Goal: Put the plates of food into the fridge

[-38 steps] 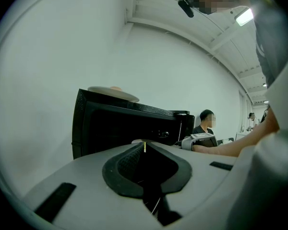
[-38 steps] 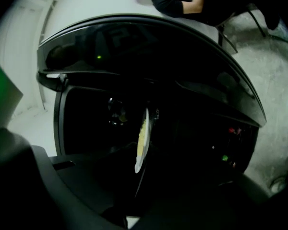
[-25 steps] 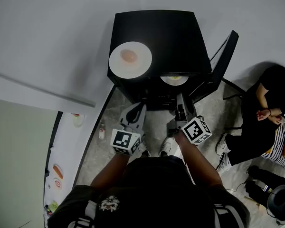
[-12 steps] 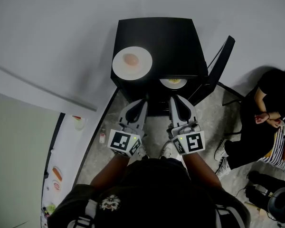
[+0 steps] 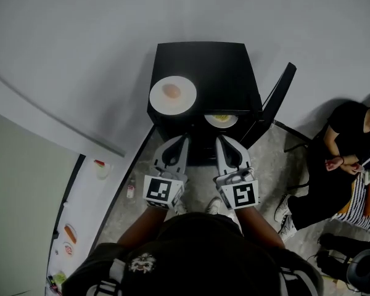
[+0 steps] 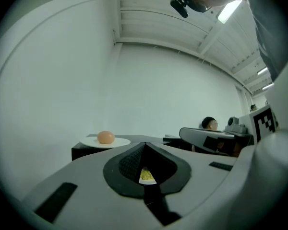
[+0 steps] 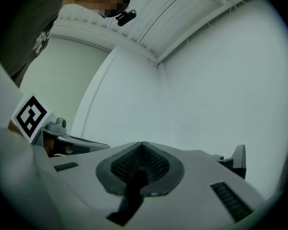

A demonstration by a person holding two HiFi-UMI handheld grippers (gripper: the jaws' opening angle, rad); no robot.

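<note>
The left tongs (image 5: 184, 140) and right tongs (image 5: 222, 140) are hovering pressed together, pinching nothing, just near of the open fridge (image 5: 222, 66). The inner plate (image 5: 221, 120), carrying yellow food, is already sitting inside at the right. The top plate (image 5: 172, 95) is lying on the fridge's near left corner, so about half the task seems to be remaining.

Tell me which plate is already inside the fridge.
The plate of yellow food, in the open fridge; the plate of round orange food sits on top.
</note>
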